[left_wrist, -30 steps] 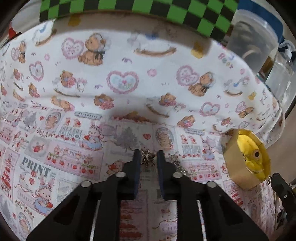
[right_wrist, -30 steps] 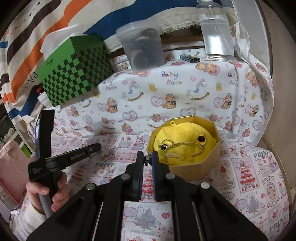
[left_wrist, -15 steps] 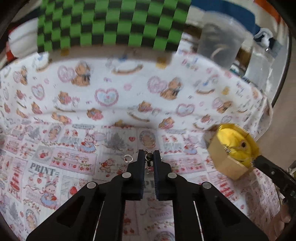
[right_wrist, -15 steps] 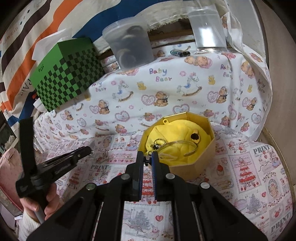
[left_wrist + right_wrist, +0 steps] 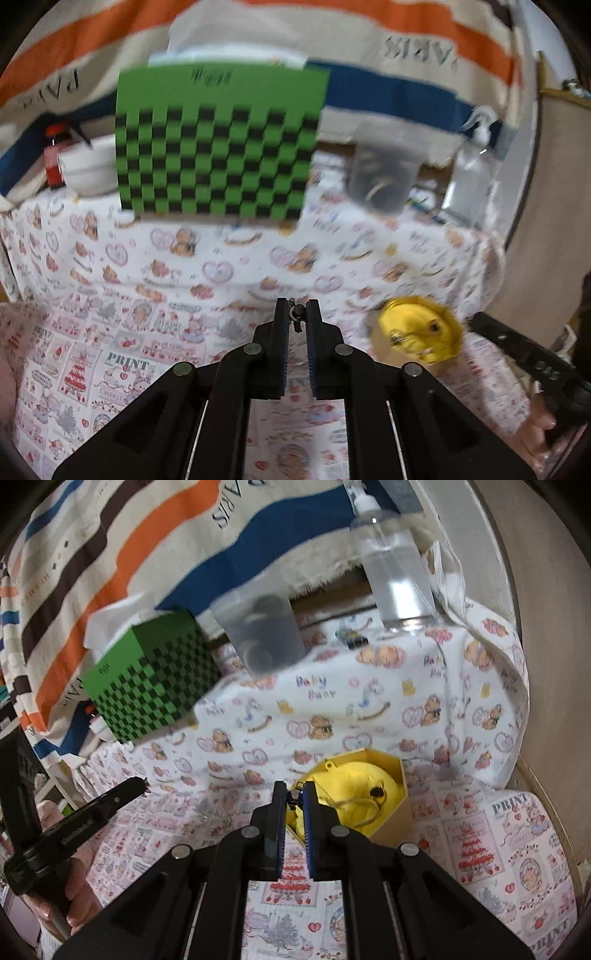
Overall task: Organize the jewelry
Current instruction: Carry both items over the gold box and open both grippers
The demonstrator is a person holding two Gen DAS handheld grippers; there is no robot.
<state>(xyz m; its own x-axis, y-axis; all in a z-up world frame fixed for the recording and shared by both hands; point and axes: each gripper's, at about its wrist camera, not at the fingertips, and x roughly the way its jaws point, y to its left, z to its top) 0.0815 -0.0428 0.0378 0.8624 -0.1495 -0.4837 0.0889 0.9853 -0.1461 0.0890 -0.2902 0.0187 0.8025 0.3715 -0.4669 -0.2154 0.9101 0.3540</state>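
Your left hand-held gripper (image 5: 296, 317) pinches a charm (image 5: 296, 314); your right hand-held gripper (image 5: 294, 799) likewise pinches a trinket (image 5: 294, 798). Next, carry both to the box (image 5: 400, 775).

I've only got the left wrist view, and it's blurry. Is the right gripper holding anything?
Observer: Yes, the right gripper is shut on a small dark piece.
Operator: Where is it relative to the box?
Observer: In its own view, its tips overlap the box's left rim.
Operator: What's in the box?
Observer: A thin bangle lies on the yellow cloth.
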